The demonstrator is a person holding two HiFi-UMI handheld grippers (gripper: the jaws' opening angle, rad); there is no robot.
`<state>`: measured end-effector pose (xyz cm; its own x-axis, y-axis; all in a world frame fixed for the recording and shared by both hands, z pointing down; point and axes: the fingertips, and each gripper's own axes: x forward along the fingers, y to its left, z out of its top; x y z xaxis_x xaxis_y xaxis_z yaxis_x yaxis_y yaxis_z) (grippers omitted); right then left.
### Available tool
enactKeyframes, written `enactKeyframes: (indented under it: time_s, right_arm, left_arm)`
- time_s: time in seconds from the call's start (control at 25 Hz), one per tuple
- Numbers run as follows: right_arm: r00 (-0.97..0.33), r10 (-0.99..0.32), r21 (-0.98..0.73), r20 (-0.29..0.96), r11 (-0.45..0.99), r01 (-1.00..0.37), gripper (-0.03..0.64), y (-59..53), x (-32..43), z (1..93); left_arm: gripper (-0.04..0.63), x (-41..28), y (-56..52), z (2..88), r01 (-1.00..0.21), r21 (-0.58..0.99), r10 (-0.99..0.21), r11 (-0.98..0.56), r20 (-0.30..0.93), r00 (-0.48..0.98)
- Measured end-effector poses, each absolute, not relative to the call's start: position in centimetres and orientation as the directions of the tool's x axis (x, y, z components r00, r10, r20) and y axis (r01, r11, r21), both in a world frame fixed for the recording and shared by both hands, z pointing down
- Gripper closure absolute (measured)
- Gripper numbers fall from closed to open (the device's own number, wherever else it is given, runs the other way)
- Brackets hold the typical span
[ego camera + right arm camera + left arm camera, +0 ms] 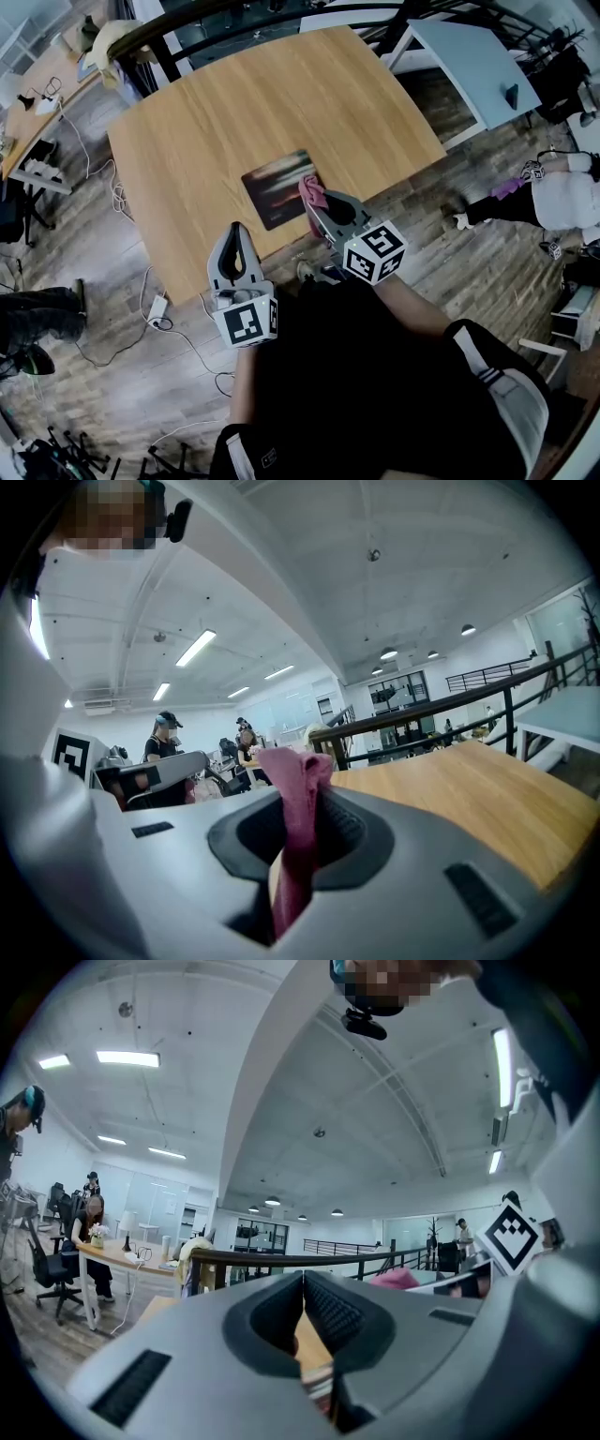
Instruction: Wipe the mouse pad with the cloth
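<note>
A dark mouse pad (pixel 277 187) with a blurred print lies near the front edge of the wooden table (pixel 216 112). My right gripper (pixel 314 199) is shut on a pink cloth (pixel 312 190), held just above the pad's right edge. In the right gripper view the pink cloth (pixel 296 827) hangs pinched between the jaws. My left gripper (pixel 238 231) hovers in front of the table's front edge, below the pad, jaws closed with nothing in them. The left gripper view shows the left gripper (pixel 303 1279) with its pads touching, pointing level across the room.
A white desk (pixel 473 56) stands at the back right. Cables and a power strip (pixel 155 309) lie on the wood floor at left. A seated person (pixel 562 202) is at the right. A black railing (pixel 450 705) runs behind the table.
</note>
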<state>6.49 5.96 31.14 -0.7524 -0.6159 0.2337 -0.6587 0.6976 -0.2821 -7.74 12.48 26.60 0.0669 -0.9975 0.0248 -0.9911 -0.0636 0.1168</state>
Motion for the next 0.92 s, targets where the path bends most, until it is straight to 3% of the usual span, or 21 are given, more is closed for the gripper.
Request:
enactKeyframes:
  time_s: [0.92]
  right_arm:
    - [-0.749,-0.614,-0.286,0.247,0.692,-0.662,0.555,5.1,5.9,31.4]
  left_arm:
    - [0.572,-8.6,11.7,26.3,-0.990,0.122,-0.997,-0.069,0.022,0.072]
